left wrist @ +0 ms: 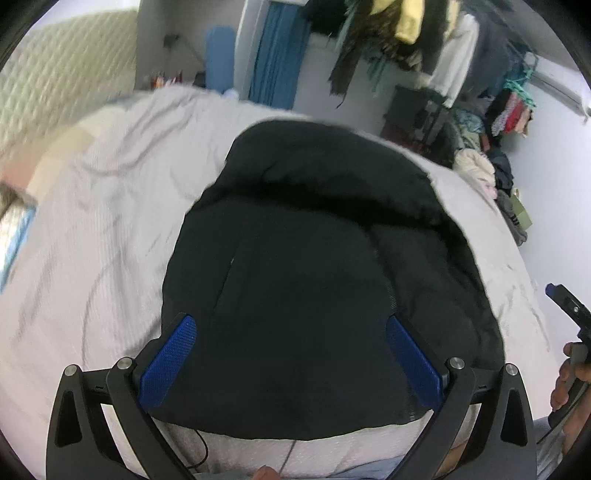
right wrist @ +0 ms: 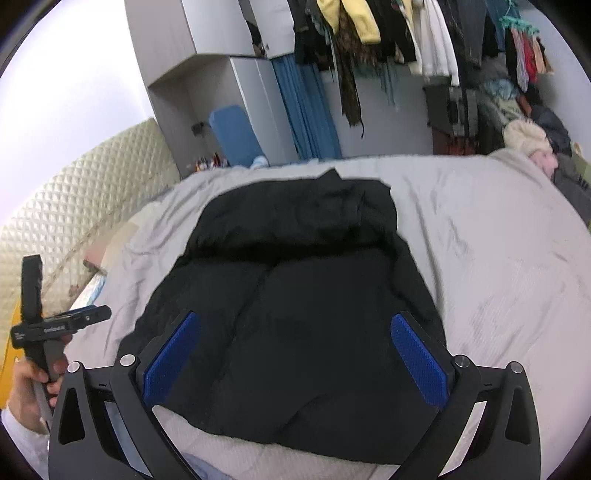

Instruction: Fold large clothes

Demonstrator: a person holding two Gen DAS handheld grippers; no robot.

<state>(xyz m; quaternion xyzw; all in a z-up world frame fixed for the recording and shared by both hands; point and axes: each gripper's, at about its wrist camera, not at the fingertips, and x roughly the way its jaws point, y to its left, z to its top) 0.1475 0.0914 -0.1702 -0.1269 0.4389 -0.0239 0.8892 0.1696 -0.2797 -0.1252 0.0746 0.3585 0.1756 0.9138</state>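
A large black padded jacket lies folded on the grey bed sheet, its hood end toward the far side. It also shows in the right wrist view. My left gripper is open and empty, hovering above the jacket's near end. My right gripper is open and empty too, above the same near part. The right gripper's body shows at the right edge of the left view, and the left gripper's body at the left edge of the right view.
A quilted cream headboard stands at the left. Clothes hang on a rail beyond the bed, with a heap of clothes at the far right. Blue curtain and grey cabinet stand behind.
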